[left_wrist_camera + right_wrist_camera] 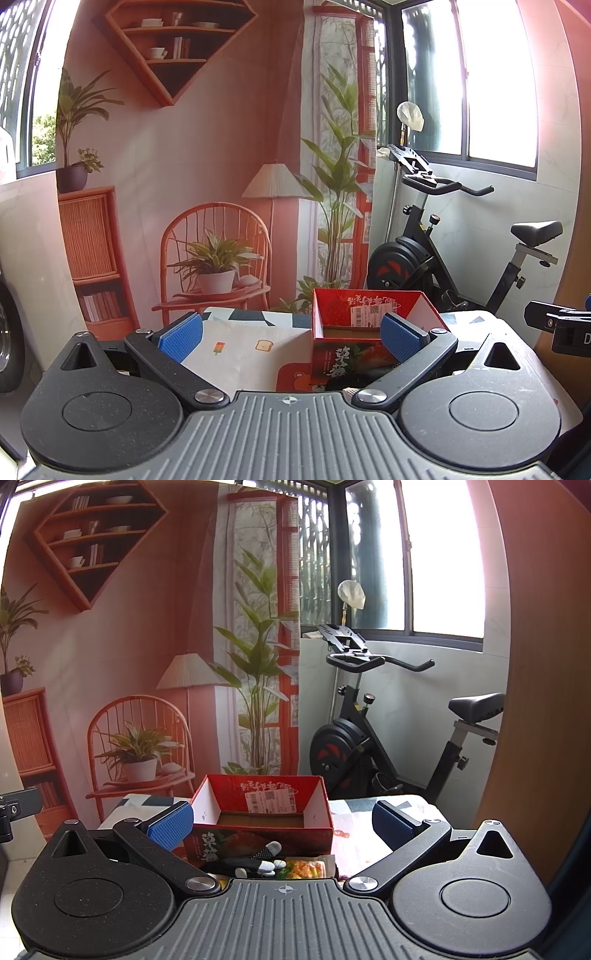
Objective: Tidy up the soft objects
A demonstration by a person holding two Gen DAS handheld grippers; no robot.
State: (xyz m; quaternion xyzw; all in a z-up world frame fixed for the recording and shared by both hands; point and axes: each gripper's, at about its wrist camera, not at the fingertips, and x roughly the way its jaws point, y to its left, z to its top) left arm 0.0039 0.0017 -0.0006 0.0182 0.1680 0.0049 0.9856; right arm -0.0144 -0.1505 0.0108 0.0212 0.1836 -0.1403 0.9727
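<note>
An open red cardboard box [354, 325] [258, 808] stands on a table with a patterned cloth [243, 347]. Its inside looks empty. In the right wrist view a black and grey glove [255, 860] and a yellow-orange soft item in clear wrap [306, 867] lie on the cloth in front of the box, just ahead of the gripper body. My left gripper [291, 336] is open and empty, its right pad in front of the box. My right gripper [282, 823] is open and empty, spanning the box front.
An exercise bike [443, 251] [388, 738] stands behind the table at the right. A printed backdrop [184, 147] of a room hangs behind. A wooden panel [535, 701] rises at the right. The other gripper's edge [561, 325] shows at the right.
</note>
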